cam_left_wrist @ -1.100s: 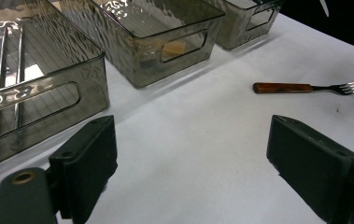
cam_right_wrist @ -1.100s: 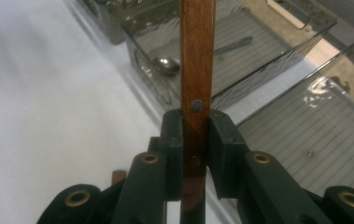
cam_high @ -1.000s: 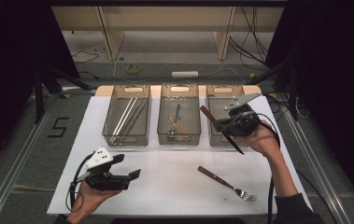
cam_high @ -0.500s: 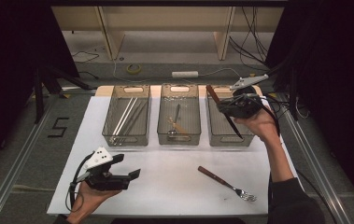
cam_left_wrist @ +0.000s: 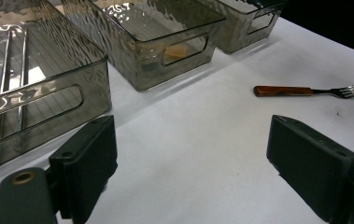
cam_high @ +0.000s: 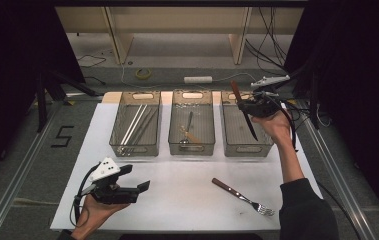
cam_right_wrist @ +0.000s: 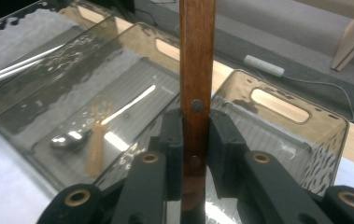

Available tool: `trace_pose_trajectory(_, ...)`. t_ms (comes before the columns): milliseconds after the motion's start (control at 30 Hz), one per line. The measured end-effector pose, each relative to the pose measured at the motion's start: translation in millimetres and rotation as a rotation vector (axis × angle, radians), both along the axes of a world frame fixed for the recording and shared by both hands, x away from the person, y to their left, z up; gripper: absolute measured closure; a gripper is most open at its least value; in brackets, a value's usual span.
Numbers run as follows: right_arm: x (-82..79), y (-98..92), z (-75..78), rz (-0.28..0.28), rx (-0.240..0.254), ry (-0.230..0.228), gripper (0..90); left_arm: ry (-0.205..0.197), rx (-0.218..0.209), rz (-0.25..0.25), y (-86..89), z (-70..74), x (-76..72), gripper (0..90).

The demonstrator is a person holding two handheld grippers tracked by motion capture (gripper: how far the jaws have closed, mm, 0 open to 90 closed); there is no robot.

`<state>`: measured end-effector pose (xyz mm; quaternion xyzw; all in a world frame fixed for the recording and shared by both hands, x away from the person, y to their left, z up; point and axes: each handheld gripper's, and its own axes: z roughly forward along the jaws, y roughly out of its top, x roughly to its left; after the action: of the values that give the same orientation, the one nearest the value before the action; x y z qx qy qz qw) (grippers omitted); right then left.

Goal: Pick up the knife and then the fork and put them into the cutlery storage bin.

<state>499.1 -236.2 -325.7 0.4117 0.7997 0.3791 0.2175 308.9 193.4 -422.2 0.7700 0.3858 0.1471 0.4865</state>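
Note:
My right gripper [cam_high: 247, 106] hovers over the right-hand clear bin [cam_high: 247, 149], shut on a knife [cam_high: 250, 125] with a brown wooden handle. In the right gripper view both pads clamp the riveted handle [cam_right_wrist: 196, 70], which stands up between them [cam_right_wrist: 195, 136]. The blade slants down toward the bin. My left gripper [cam_high: 136, 179] rests at the mat's front left, open, with nothing between its jaws [cam_left_wrist: 191, 168]. A wooden-handled fork [cam_high: 242, 196] lies on the white mat at the front right, and it lies ahead in the left gripper view [cam_left_wrist: 312, 90].
Three clear bins stand in a row across the far half of the white mat [cam_high: 177, 205]. The left bin [cam_high: 136, 148] holds long metal sticks. The middle bin [cam_high: 191, 149] holds a spoon [cam_high: 188, 127] and a small orange piece. Cables and a table frame lie beyond.
My right gripper has carried the knife away from me, from above the right bin's front to above its far half. The left gripper and the fork have not moved.

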Motion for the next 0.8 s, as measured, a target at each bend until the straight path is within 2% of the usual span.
trace_pose_trajectory(367, 14.8, -7.2, -20.2, -0.088, -0.013, 0.014, 77.8, 0.001, -0.006, 0.000, 0.2, 0.1, -0.8, 15.7)
trace_pose_trajectory(800, 17.2, -22.1, -42.2, -0.146, -0.001, 0.043, 77.7, 0.000, -0.003, -0.002, 0.0, 0.1, -1.0, 15.7)
